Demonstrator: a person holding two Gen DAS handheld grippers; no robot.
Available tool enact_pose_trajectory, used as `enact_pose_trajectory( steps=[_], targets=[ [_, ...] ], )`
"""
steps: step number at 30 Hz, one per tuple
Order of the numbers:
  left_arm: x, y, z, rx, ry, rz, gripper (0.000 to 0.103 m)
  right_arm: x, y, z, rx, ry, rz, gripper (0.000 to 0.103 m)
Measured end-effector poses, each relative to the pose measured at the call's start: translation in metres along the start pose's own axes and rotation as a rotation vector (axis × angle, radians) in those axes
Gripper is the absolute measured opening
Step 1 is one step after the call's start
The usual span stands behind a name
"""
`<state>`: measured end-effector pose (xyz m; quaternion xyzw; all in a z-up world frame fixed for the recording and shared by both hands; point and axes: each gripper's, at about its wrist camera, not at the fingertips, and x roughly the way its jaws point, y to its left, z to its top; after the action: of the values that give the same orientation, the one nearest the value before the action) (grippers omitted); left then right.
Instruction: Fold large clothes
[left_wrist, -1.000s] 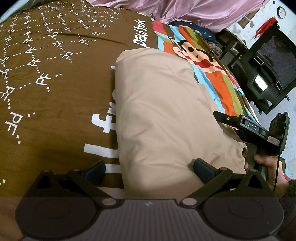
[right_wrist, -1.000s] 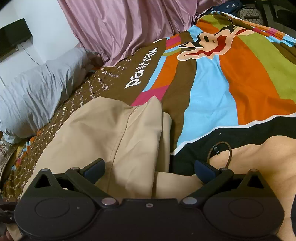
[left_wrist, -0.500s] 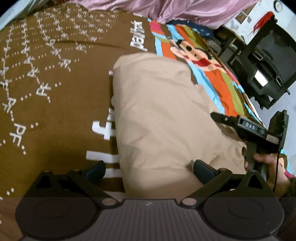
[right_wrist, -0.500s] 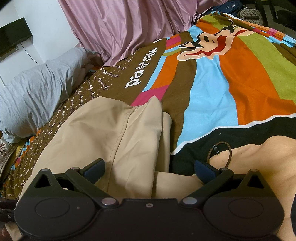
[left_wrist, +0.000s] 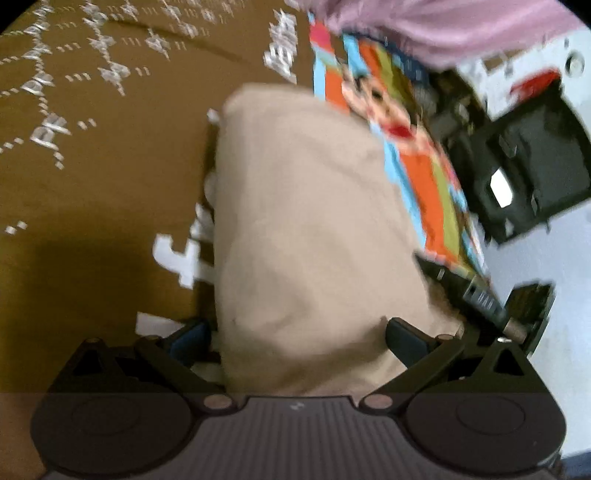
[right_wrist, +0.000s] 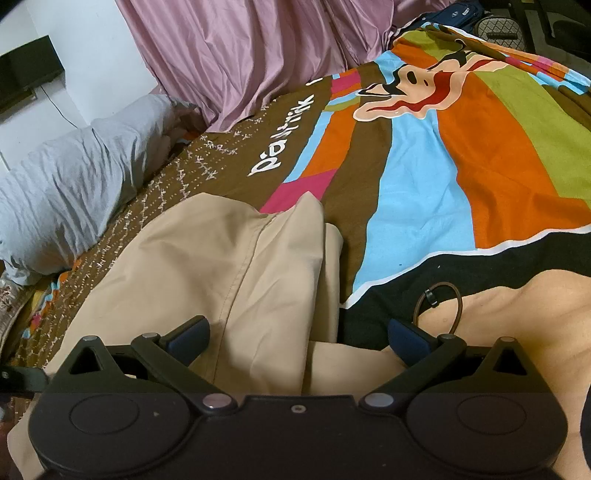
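A beige garment (left_wrist: 306, 229) lies folded on a brown and striped printed bedspread (left_wrist: 99, 177). My left gripper (left_wrist: 295, 338) is open, its fingers astride the garment's near end; this view is motion-blurred. The other gripper's body (left_wrist: 476, 291) shows at the garment's right edge. In the right wrist view the beige garment (right_wrist: 221, 280) lies with a seam and a folded flap, and my right gripper (right_wrist: 297, 338) is open over its near edge. The bedspread (right_wrist: 424, 206) spreads beyond.
A grey pillow (right_wrist: 70, 184) lies at the far left of the bed and a mauve curtain (right_wrist: 236, 48) hangs behind. A brown hair tie (right_wrist: 439, 302) lies near my right fingertip. A black chair (left_wrist: 532, 166) stands beside the bed.
The left gripper has moved fast, closer over the garment and swung, blurring its view. The right gripper and the garment in its view have stayed still.
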<state>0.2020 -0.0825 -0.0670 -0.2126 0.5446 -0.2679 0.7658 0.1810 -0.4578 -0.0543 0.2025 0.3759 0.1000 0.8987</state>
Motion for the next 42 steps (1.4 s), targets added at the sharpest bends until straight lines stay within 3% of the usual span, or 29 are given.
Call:
enact_pose_trajectory(
  steps=[3,6,9,10,12,14,17,20,25,30,34,37,39,40,42],
  targets=[
    [0.005,-0.003,0.0,0.069,0.02,-0.008,0.103,0.0,-0.001,-0.001,-0.002,0.002,0.009,0.102],
    [0.008,-0.005,0.001,0.073,0.051,-0.012,0.103,0.0,0.0,-0.001,-0.013,0.003,0.007,0.101],
    [0.011,-0.011,0.003,0.1,0.076,0.005,0.102,0.0,-0.001,-0.002,-0.016,0.002,0.023,0.091],
    [0.011,-0.016,0.003,0.107,0.077,0.001,0.094,0.0,-0.001,-0.002,-0.022,0.007,0.035,0.086],
    [0.009,-0.027,0.002,0.138,0.062,0.028,0.09,-0.001,0.001,-0.003,-0.029,0.014,0.044,0.075],
    [0.005,-0.038,0.0,0.196,0.04,0.063,0.082,-0.003,0.006,-0.004,-0.045,0.012,0.047,0.052],
    [-0.01,-0.054,-0.003,0.294,-0.02,0.096,0.071,-0.015,0.021,-0.007,-0.068,-0.023,0.024,0.027],
    [-0.024,-0.072,-0.001,0.373,-0.082,0.111,0.067,-0.033,0.027,-0.003,0.022,-0.091,0.078,0.015],
    [-0.05,-0.09,0.015,0.539,-0.224,0.167,0.066,-0.046,0.071,0.017,-0.035,-0.203,0.069,0.014],
    [-0.074,-0.076,0.052,0.586,-0.342,0.244,0.067,-0.025,0.113,0.056,-0.105,-0.32,0.09,0.013],
    [-0.065,-0.042,0.083,0.524,-0.312,0.301,0.069,0.026,0.14,0.083,-0.13,-0.294,0.099,0.013],
    [-0.041,-0.003,0.098,0.427,-0.218,0.315,0.071,0.075,0.149,0.085,-0.146,-0.213,0.072,0.013],
    [-0.027,0.024,0.101,0.333,-0.159,0.318,0.076,0.105,0.149,0.077,-0.16,-0.153,0.035,0.013],
    [-0.028,0.038,0.1,0.284,-0.162,0.295,0.079,0.117,0.149,0.072,-0.175,-0.129,0.007,0.014],
    [-0.031,0.045,0.096,0.279,-0.179,0.261,0.083,0.131,0.151,0.062,-0.231,-0.108,-0.071,0.02]
  ],
)
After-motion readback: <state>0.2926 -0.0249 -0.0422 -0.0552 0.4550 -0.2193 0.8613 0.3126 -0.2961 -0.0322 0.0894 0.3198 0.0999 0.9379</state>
